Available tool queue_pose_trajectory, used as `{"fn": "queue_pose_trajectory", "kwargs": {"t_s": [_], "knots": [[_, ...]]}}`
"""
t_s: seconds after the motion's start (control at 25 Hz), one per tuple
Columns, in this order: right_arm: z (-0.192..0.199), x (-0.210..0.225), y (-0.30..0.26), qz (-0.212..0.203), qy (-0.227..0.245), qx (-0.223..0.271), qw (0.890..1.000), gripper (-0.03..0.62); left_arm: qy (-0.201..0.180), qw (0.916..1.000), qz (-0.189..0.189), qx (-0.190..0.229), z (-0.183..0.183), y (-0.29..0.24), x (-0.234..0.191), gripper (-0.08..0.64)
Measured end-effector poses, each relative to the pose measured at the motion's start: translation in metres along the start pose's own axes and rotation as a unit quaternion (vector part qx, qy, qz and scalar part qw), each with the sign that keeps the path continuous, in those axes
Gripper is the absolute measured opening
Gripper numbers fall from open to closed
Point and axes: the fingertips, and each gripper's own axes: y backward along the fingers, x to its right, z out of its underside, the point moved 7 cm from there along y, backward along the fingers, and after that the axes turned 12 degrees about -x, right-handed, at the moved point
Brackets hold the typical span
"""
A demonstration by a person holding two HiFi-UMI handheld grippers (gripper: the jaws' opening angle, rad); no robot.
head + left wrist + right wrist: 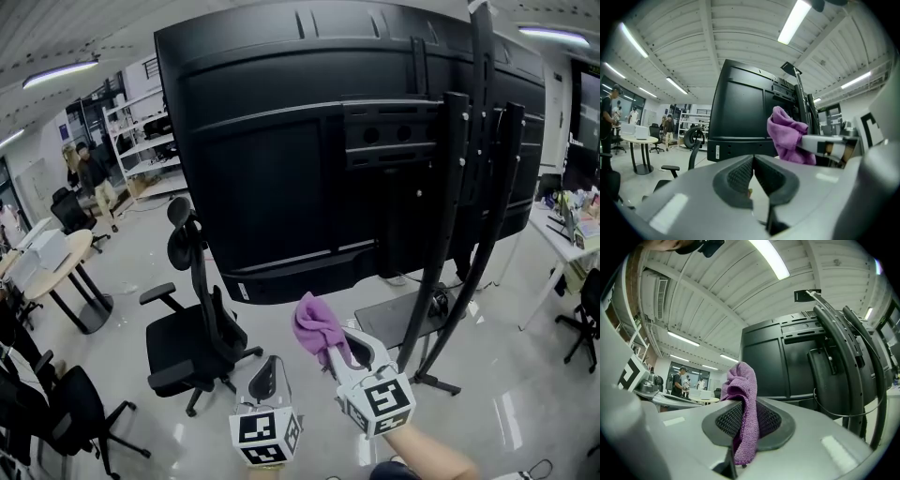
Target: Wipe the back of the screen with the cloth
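The right claw (334, 354) pinches the cloth (316, 326) at 6 o'clock below the screen (281, 169), the left claw (266, 373) is pressed together empty; best raise the cloth and press it flat to the back.

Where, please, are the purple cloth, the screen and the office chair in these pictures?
purple cloth (740, 379): right gripper view, bunched top.
screen (272, 178): head view, bare back panel.
office chair (183, 342): head view, seat.
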Motion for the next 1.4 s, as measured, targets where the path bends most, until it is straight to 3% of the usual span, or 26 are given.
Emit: {"fn": "queue_pose_trajectory", "kwargs": {"t_s": [0.2,0.64,0.88,1.04,1.4], "knots": [[0.009,0.039,0.035,0.003,-0.011,0.004,1.000,0.053,0.002,1.0000,-0.003,-0.001,0.000,-0.003,0.049,0.008],[0.028,0.206,0.148,0.029,0.000,0.001,1.000,0.054,0.001,0.9996,0.027,-0.001,-0.004,-0.052,0.243,0.008],[0.050,0.301,0.224,0.053,0.007,-0.022,0.998,0.054,0.015,0.9979,0.062,-0.012,0.005,-0.079,0.365,0.008],[0.068,0.351,0.267,0.081,0.002,-0.038,0.996,0.054,0.003,0.9951,0.095,-0.028,0.011,-0.094,0.436,0.008],[0.063,0.449,0.297,0.132,0.001,-0.021,0.991,0.054,-0.035,0.9867,0.153,-0.041,-0.009,-0.150,0.542,0.008]]}}
